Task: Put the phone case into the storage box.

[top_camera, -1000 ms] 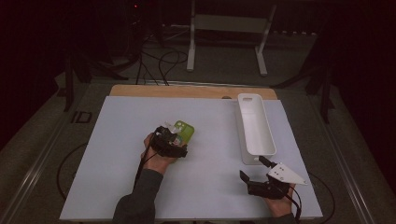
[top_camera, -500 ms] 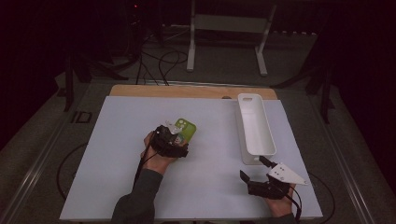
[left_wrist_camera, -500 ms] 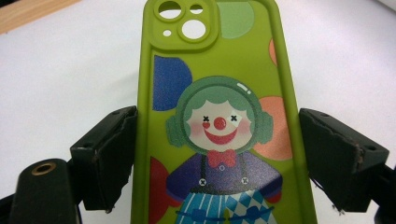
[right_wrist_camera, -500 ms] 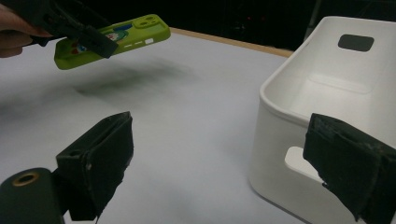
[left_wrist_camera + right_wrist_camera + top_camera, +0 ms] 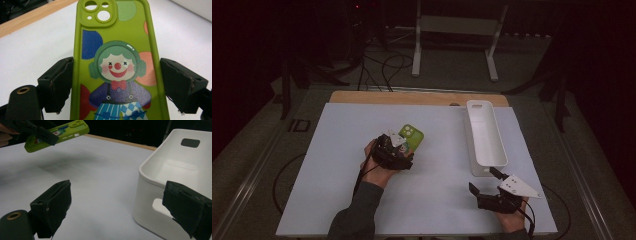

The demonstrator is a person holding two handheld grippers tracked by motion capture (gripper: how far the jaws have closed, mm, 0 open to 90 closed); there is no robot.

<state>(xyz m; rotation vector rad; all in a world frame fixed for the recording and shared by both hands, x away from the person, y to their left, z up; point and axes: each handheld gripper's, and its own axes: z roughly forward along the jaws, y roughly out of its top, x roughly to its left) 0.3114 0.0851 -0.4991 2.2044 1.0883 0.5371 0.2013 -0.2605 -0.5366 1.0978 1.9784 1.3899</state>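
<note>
I had the left gripper [image 5: 117,82] fingers clamped across the light, rubbery, flexible phone case [image 5: 117,50] by its long edges; right gripper [image 5: 120,212] fingers gaped empty.

Green silicone phone case with a clown print [image 5: 411,138] sits between the jaws of the left gripper [image 5: 398,148], lifted clear of the white-covered desk [image 5: 337,175], left of centre. Long white plastic bin [image 5: 484,137] lies on the desk to the right, running front to back. Right gripper [image 5: 492,187] rests at the desk's near right corner, just before the bin's near end, well apart from the case.
</note>
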